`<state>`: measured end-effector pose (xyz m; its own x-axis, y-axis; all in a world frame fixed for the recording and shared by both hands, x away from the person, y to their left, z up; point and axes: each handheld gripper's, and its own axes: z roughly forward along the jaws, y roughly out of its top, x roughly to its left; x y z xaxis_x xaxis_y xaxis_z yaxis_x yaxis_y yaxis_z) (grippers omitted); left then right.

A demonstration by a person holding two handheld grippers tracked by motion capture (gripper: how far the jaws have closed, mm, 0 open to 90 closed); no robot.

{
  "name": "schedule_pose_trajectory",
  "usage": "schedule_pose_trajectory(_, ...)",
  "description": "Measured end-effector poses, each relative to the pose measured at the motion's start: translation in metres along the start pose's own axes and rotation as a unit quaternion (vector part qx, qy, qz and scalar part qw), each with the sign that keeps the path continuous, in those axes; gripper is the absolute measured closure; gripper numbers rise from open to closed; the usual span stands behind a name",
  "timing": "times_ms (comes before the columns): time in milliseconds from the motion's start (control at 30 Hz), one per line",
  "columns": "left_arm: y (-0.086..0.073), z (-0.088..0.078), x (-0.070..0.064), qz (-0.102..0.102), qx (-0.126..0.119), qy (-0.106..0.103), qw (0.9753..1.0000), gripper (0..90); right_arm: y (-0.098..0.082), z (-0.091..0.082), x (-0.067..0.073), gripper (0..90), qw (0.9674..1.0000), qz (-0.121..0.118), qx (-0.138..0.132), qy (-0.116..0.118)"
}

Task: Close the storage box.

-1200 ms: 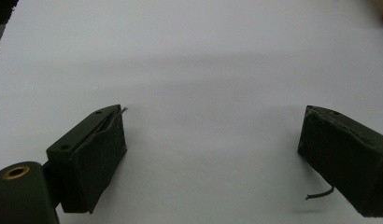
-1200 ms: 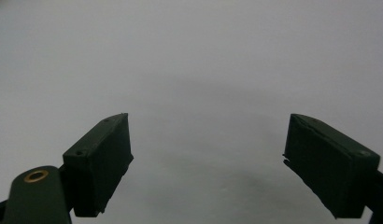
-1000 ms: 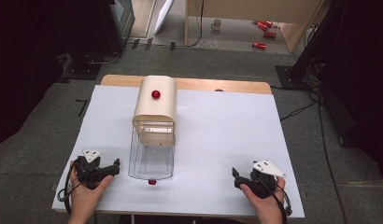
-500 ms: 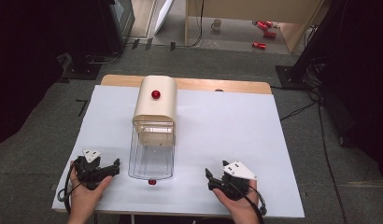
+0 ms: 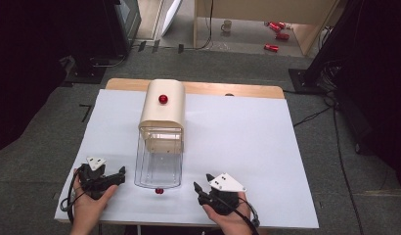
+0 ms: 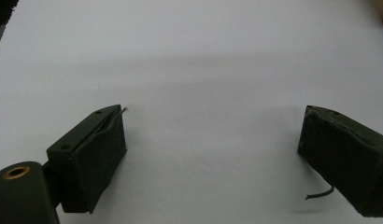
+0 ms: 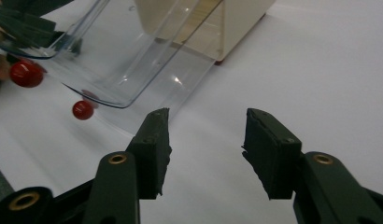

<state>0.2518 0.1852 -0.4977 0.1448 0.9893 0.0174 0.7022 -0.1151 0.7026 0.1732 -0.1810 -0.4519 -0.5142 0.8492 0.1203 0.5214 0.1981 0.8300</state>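
Worktop: a white sheet (image 5: 247,147) covers it; my two hands come in at the near edge, one on each side of the drawer.
Cabinet: a cream box (image 5: 162,110) with a red knob (image 5: 163,99) on top stands left of centre, towards the far side.
Drawer: a clear plastic drawer (image 5: 158,164) sticks out of the cabinet towards me, well extended and apparently empty.
Drawer knob: a small red knob (image 5: 159,191) sits at the near front of the drawer, low against the sheet; in the right gripper view it (image 7: 82,109) lies left of and beyond my jaws.
Right gripper: my right gripper (image 5: 201,192) rests at the near edge, just right of the drawer front and angled towards it; jaws apart with nothing between them, near the clear wall but not touching it.
Left gripper: my left gripper (image 5: 118,176) rests on the sheet just left of the drawer; jaws wide apart, bare sheet between them.
Step in hand: I judge this to be the approach to the drawer front, right gripper leading.
Next move: I must carry the parted right jaws left to the small knob, straddle it squarely, and close only when it sits between the pads.
Caution: the knob is small and round, so a skewed closure may slip off it.
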Motion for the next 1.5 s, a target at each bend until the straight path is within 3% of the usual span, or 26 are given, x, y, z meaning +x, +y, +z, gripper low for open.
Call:
schedule_pose_trajectory(533, 0.0, 0.0, 0.0, 0.0, 0.0, 0.0, 1.0, 7.5, 0.002, 0.009, 0.032, 64.1, 0.9982, -0.012, -0.003, 0.059)
schedule_pose_trajectory(867, 0.0, 0.0, 0.0, 0.0, 0.0, 0.0, 1.0, 7.5, 0.001, 0.021, 0.051, 71.7, 0.9944, -0.025, 0.006, 0.102)
schedule_pose_trajectory(1067, 0.0, 0.0, 0.0, 0.001, 0.0, 0.0, 1.0, 7.5, 0.002, 0.027, 0.061, 73.3, 0.9928, -0.03, 0.007, 0.116)
schedule_pose_trajectory(1500, 0.0, 0.0, 0.0, 0.001, 0.0, 0.0, 1.0, 7.5, 0.005, 0.04, 0.07, 75.4, 0.9897, -0.032, 0.012, 0.139)
